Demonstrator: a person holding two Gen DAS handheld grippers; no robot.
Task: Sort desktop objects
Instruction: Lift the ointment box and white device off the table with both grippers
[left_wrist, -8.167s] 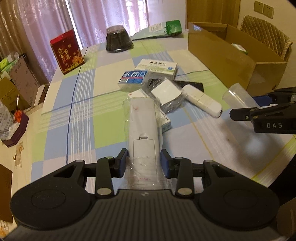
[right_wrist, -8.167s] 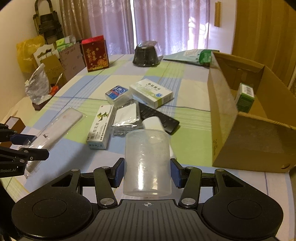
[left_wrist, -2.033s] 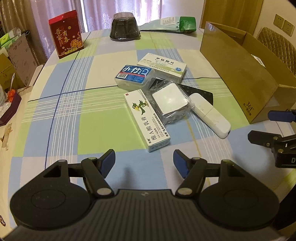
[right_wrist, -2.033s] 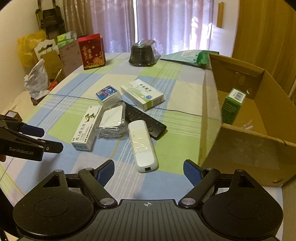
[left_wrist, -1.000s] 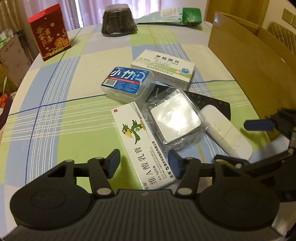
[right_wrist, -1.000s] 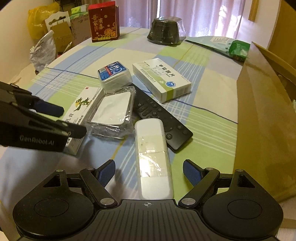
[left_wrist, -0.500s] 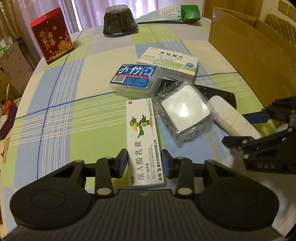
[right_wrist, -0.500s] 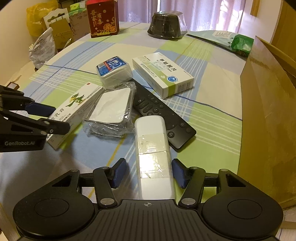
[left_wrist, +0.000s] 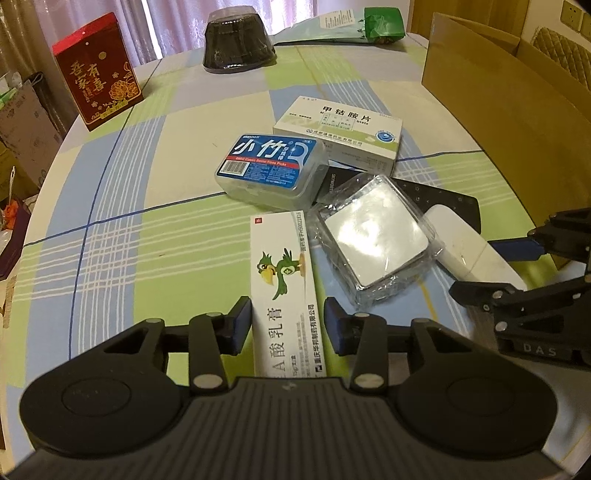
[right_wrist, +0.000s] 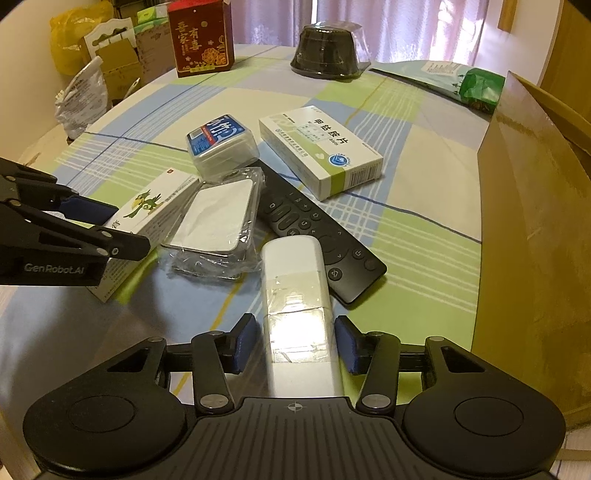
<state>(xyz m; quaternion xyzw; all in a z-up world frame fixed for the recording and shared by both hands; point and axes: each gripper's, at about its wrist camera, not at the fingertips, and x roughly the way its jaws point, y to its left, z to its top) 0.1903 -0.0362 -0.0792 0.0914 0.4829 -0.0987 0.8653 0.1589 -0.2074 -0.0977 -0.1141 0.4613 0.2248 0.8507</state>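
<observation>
Checked tablecloth (left_wrist: 155, 177) before pink curtains (right_wrist: 406, 26)

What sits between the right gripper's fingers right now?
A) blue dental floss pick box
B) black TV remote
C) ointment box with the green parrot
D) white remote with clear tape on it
D: in the right wrist view the white remote lies lengthwise between the right gripper pads, while the parrot box is between the left gripper pads.
</observation>
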